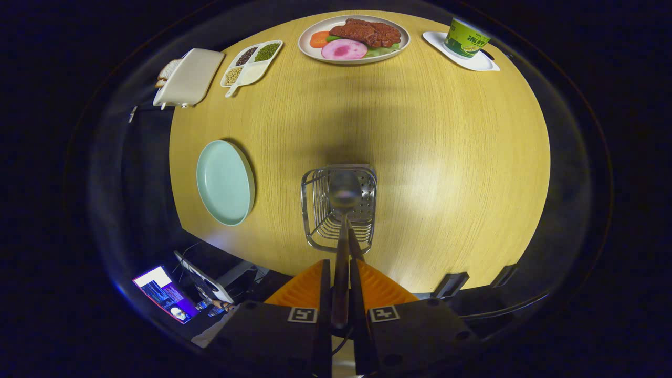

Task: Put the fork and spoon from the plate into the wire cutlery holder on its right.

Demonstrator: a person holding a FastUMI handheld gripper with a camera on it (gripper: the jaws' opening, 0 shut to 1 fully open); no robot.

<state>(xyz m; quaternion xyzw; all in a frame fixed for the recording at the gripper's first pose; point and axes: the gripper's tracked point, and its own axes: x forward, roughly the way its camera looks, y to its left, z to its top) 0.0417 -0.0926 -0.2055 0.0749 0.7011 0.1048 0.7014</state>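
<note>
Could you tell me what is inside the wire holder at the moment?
The spoon, gripped by its handle in the gripper, hangs bowl-first over the holder. A second handle shows beside it near the rim. The spoon covers part of the holder's perforated bottom, so the rest cannot be seen.

- The spoon [344, 210] sits squeezed between the gripper [340, 278] fingers, its bowl over the wire holder [338, 210] just ahead.
- The plate [224, 182] lies left of the holder.
- Far beyond: food plate [353, 39], cup [466, 38] to its right, bean tray [252, 62] to its left.
</note>
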